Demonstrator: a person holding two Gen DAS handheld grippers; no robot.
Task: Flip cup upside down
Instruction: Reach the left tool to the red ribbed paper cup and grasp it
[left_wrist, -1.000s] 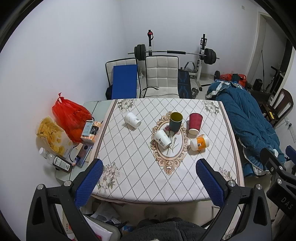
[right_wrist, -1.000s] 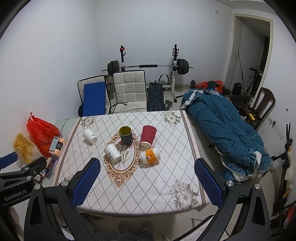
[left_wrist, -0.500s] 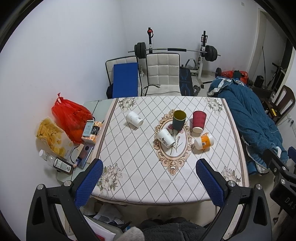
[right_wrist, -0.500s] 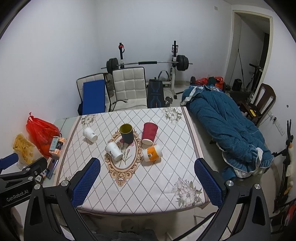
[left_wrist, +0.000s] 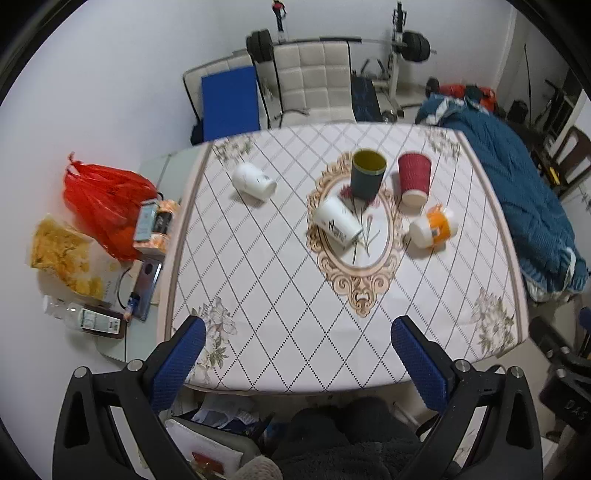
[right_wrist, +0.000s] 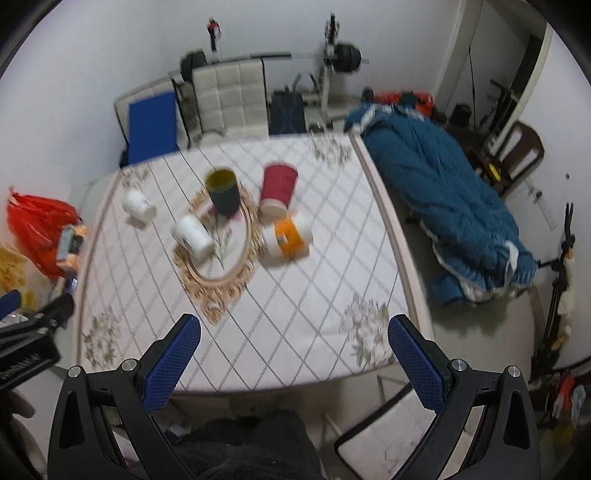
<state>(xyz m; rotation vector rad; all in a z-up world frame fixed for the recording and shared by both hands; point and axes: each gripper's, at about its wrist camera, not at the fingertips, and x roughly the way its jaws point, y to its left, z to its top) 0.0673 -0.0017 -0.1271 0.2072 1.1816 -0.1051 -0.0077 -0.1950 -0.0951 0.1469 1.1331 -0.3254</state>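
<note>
**Cup flip: nothing grasped yet, approach stage**

Left gripper (left_wrist: 295, 354): blue-padded fingers spread wide, nothing between them, held above the near edge of the table (left_wrist: 295, 362) with its white diamond-pattern cloth. Right gripper (right_wrist: 291, 350): likewise released and empty, over the near edge in its own view. Neither touches any cup.

Cups on the table, five in all:
- dark grey cup with yellow-green interior (left_wrist: 367, 173), upright, mouth up, at the far end of the ornate oval motif. Judged the likeliest task cup, being the only one standing open-end up.
- red ribbed paper cup (left_wrist: 413, 177), just right of it, appears already inverted (pale rim down).
- white printed cup (left_wrist: 338, 221), lying on its side on the oval.
- orange-and-white cup (left_wrist: 434, 227), on its side, near the red one.
- second white cup (left_wrist: 255, 181), on its side, well apart to the left.

Progress, as judged: flip not begun. Remaining: reach across, close on the cup wall, lift, rotate, set down mouth-down. Right-wrist view is motion-blurred; fine detail uncertain there.
</note>
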